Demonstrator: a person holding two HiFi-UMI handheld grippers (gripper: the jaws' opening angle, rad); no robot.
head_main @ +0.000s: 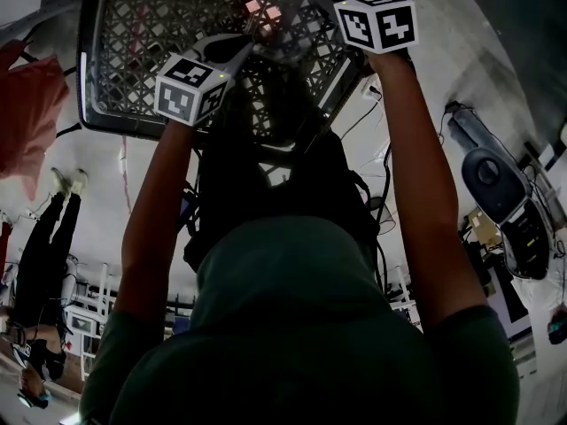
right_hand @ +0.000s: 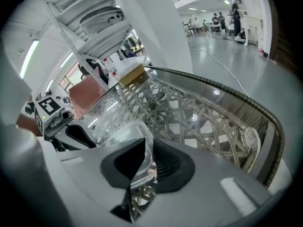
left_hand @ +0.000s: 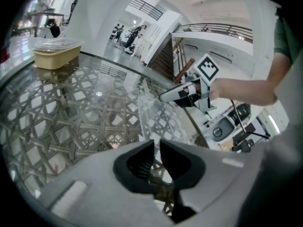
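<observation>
Right gripper view, frame centre: the right gripper (right_hand: pixel 147 150) pinches one rim of the clear plastic container (right_hand: pixel 116 131); the left gripper (left_hand: pixel 156 150) clamps the opposite rim, likely steadying it over the glass-topped table (left_hand: pixel 71 122).

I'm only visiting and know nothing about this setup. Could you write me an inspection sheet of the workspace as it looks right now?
Surface: glass table top over a woven lattice base.
Job's things: clear plastic container, held over the table between the two grippers.
Clutter: beige lidded box near the table's edge.
Grippers: left hand-held gripper and right hand-held gripper, each shut on an edge of the container, from opposite sides.
Cables: loose cable on the floor beside the table.
Surroundings: open hall; people standing far off; staircase.
</observation>
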